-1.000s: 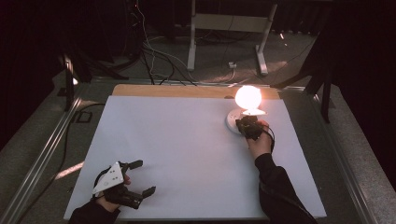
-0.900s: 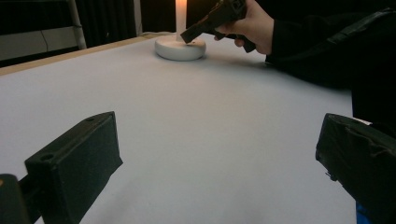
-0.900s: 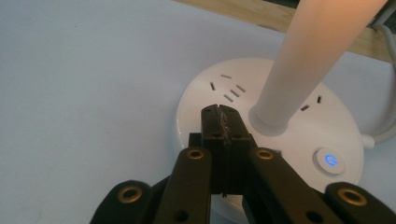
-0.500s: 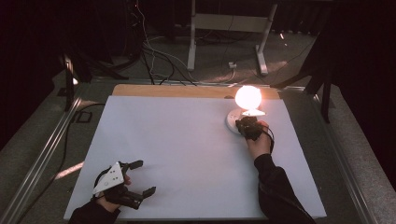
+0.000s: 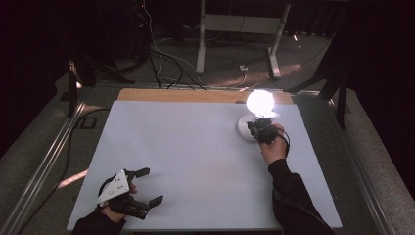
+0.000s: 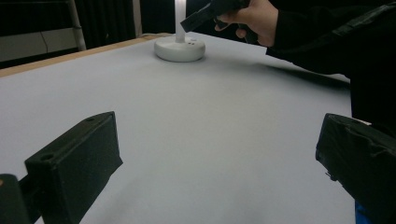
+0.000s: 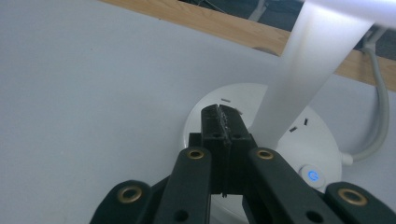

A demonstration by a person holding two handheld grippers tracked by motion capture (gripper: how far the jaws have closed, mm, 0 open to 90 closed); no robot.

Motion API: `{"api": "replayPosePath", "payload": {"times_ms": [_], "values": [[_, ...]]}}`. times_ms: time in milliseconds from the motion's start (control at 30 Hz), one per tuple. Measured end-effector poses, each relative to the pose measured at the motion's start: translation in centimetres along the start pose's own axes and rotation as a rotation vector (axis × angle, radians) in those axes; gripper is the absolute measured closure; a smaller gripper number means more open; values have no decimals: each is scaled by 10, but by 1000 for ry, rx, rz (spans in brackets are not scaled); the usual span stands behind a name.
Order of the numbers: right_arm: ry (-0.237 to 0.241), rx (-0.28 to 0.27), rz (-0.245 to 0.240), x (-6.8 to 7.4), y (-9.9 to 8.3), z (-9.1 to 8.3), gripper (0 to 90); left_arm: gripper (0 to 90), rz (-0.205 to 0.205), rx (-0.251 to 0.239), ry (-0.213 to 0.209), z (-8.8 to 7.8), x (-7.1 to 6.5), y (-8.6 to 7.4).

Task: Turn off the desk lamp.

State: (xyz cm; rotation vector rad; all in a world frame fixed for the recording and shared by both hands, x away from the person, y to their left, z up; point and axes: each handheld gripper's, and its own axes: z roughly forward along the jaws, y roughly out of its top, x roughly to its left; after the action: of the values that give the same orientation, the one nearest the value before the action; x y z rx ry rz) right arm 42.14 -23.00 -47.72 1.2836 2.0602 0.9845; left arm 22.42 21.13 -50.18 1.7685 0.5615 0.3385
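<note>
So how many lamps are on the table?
1. The lamp stands lit near the far right of the white table, with the shut right gripper over its round base.

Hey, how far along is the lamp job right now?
Done: the lamp glows brightly, and its power button shows a blue light. In hand: the right hand-held gripper, jaws shut and empty, hovers over the lamp base beside the stem. Left: drawing that hand-held gripper away. The left hand-held gripper rests open on the white table.
</note>
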Motion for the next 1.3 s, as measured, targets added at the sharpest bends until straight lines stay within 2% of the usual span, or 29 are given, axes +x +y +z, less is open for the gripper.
{"api": "replayPosePath", "payload": {"times_ms": [467,1300], "values": [[-2,-8,2,-3,2,-3,898,5,2,-2,-2,0,0,0],[-3,43,24,-5,-14,17,898,5,2,3,0,0,0,0]]}}
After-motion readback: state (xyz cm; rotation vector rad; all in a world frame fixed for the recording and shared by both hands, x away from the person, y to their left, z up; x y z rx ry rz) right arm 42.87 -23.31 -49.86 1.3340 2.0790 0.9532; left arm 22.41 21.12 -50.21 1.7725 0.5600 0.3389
